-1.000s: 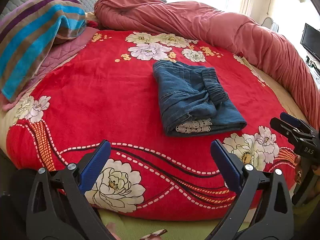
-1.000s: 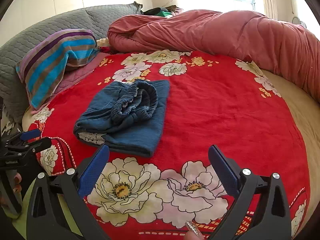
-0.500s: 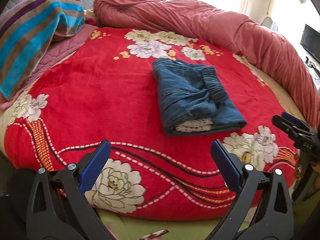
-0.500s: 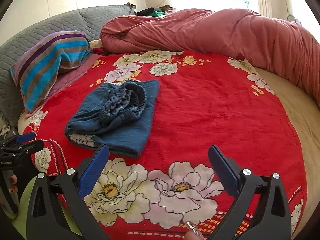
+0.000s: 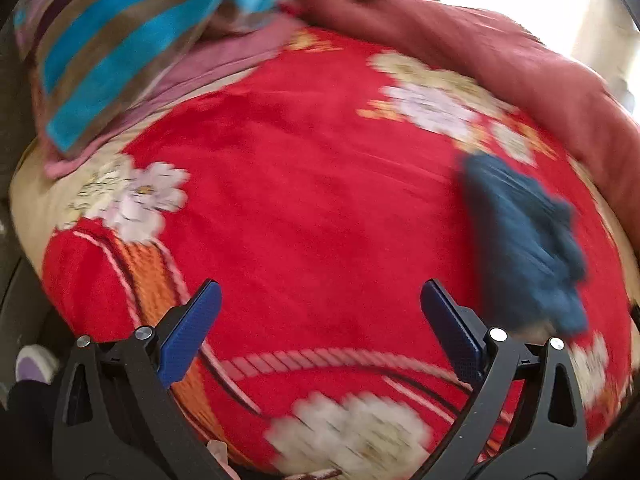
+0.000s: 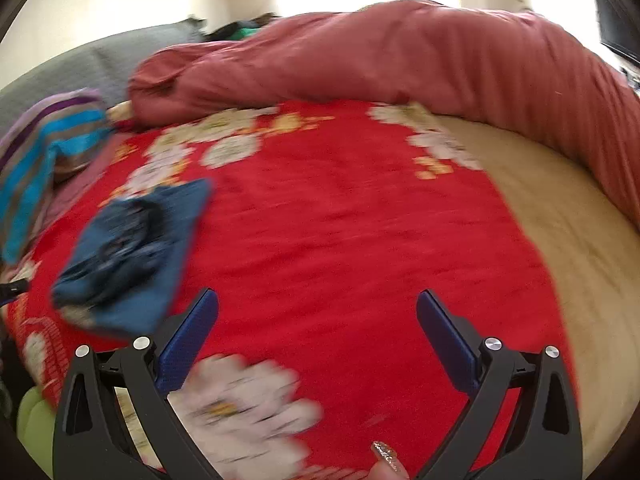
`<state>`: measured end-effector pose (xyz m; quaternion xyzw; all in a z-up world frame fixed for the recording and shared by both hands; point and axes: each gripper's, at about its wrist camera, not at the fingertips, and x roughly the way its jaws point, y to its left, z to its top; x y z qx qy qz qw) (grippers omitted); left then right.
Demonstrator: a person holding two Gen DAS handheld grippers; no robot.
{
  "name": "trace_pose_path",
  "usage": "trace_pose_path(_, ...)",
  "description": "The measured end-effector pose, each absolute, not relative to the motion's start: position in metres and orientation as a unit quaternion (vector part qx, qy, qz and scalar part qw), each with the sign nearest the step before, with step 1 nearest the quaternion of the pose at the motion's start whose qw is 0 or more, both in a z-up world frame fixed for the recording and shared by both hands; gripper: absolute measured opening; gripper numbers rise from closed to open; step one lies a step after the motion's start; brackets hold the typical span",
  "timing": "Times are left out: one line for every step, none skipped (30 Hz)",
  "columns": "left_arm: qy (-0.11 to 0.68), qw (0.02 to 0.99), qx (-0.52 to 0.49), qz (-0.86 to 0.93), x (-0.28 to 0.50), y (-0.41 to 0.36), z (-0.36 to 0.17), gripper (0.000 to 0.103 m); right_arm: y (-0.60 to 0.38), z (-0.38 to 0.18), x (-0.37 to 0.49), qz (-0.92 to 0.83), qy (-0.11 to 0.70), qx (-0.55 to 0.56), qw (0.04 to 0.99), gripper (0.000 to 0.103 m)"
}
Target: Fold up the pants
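The blue denim pants (image 5: 520, 240) lie folded in a compact bundle on the red floral blanket (image 5: 300, 200). In the right wrist view the pants (image 6: 132, 256) sit at the left on the blanket (image 6: 340, 240). My left gripper (image 5: 320, 320) is open and empty, above the blanket's near edge, left of the pants. My right gripper (image 6: 316, 328) is open and empty, right of the pants and apart from them. Both views are motion-blurred.
A rolled pink-red duvet (image 6: 400, 60) runs along the far and right side of the bed. A striped pillow (image 5: 120, 40) and a grey headboard (image 6: 100, 60) are at the far left. Bare beige mattress (image 6: 560, 220) shows at the right.
Both grippers have swung away from the pants: the left view turned left so the pants slid right, the right view turned right so the pants slid left. Both stay open.
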<state>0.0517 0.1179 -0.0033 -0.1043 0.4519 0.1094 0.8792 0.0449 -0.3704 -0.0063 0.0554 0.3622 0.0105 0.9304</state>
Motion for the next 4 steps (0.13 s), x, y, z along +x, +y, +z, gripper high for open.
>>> trace_pose_path(0.456, 0.872, -0.108, 0.139, 0.064, 0.136, -0.006, 0.093, -0.388, -0.009, 0.055, -0.022, 0.365, 0.055, 0.929, 0.098)
trace_pose_path(0.459, 0.867, -0.110, 0.159, 0.075, 0.150, -0.008, 0.093, -0.398, -0.011, 0.060, -0.036, 0.367, 0.057, 0.928, 0.098)
trace_pose_path(0.464, 0.861, -0.109, 0.179, 0.086, 0.164, -0.010, 0.093, -0.418, -0.015, 0.070, -0.063, 0.370, 0.062, 0.925, 0.098)
trace_pose_path(0.468, 0.851, -0.110, 0.211, 0.101, 0.182, -0.014, 0.093, -0.433, -0.019, 0.079, -0.089, 0.376, 0.065, 0.920, 0.098)
